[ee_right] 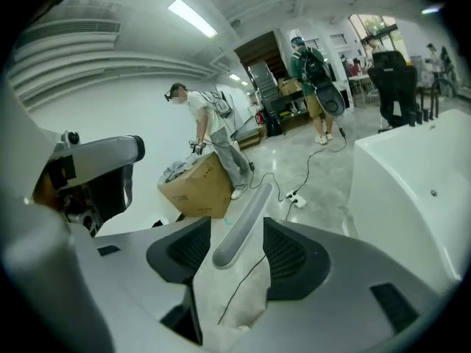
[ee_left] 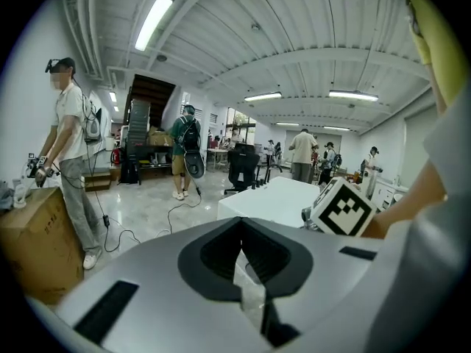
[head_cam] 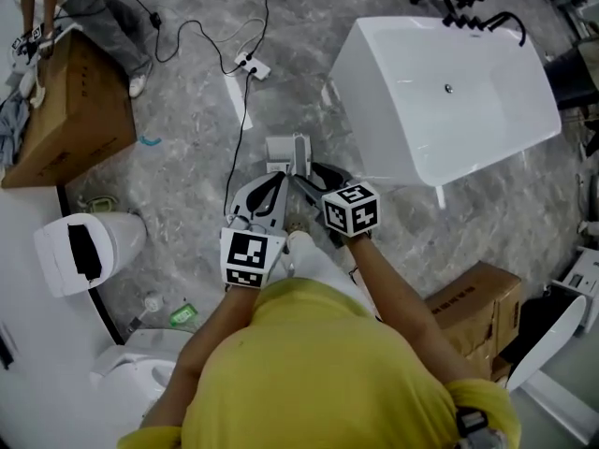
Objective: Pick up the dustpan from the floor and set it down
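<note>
Dustpan handle framed by the open right jaws, left jaws closed on nothing.

The right gripper (ee_right: 239, 245) is held with its jaws moderately apart, and the grey handle (ee_right: 243, 219) of the dustpan (head_cam: 281, 152) is seen rising between them, slanted. Floor shows on both sides of the handle, so neither pad is seen pressing on it. The left gripper (ee_left: 239, 230) is held with its jaws brought together at the tips, with only a thin wedge of floor seen behind them and nothing gripped. In the head view the dustpan is seen resting on the grey marbled floor (head_cam: 187, 166), just ahead of both grippers and close to the corner of the white bathtub (head_cam: 440, 92). Both grippers are pointed forward and down toward it, side by side.
</note>
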Demonstrator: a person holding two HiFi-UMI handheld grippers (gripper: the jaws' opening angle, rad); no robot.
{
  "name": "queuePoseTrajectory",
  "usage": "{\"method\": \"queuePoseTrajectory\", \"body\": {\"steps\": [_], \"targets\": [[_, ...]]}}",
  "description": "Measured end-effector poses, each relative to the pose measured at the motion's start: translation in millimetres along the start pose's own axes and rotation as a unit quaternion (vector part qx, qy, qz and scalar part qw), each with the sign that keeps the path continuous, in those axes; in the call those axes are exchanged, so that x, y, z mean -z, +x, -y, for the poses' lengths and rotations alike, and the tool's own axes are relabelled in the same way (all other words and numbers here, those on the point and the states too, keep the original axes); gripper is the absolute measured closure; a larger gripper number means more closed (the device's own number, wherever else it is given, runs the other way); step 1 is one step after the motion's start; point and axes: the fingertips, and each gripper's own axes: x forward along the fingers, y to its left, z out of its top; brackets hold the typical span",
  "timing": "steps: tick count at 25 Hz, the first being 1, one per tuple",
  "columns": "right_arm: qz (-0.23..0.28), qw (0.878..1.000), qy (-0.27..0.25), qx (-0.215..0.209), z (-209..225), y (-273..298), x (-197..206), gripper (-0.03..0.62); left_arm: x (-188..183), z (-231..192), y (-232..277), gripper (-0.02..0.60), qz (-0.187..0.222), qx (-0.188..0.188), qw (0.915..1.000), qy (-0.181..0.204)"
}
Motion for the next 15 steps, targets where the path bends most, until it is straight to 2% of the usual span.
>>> {"method": "queuePoseTrajectory", "body": {"steps": [4,8,12,15], "targets": [[-0.026,0.995,0.080,-0.055,6.3,16.1,9.8,0.349,-1.9,-10.1,3.6,0.580,-0.005,-0.010,0.9999,0.000],[-0.044,0.976,0.165,-0.138,-0.1,33.5,16.0,0.344,-3.6,-20.7,2.1,0.580,-0.007,-0.024,0.9997,-0.001],[-0.028,0.961,0.209,-0.177,-0.7,41.2,7.8,0.352,-3.7,-27.3,-0.9,0.580,-0.009,-0.033,0.9994,-0.002],[-0.008,0.953,0.227,-0.198,-1.3,44.5,-0.8,0.392,-1.2,-30.4,-3.8,0.580,-0.011,-0.038,0.9992,-0.004]]}}
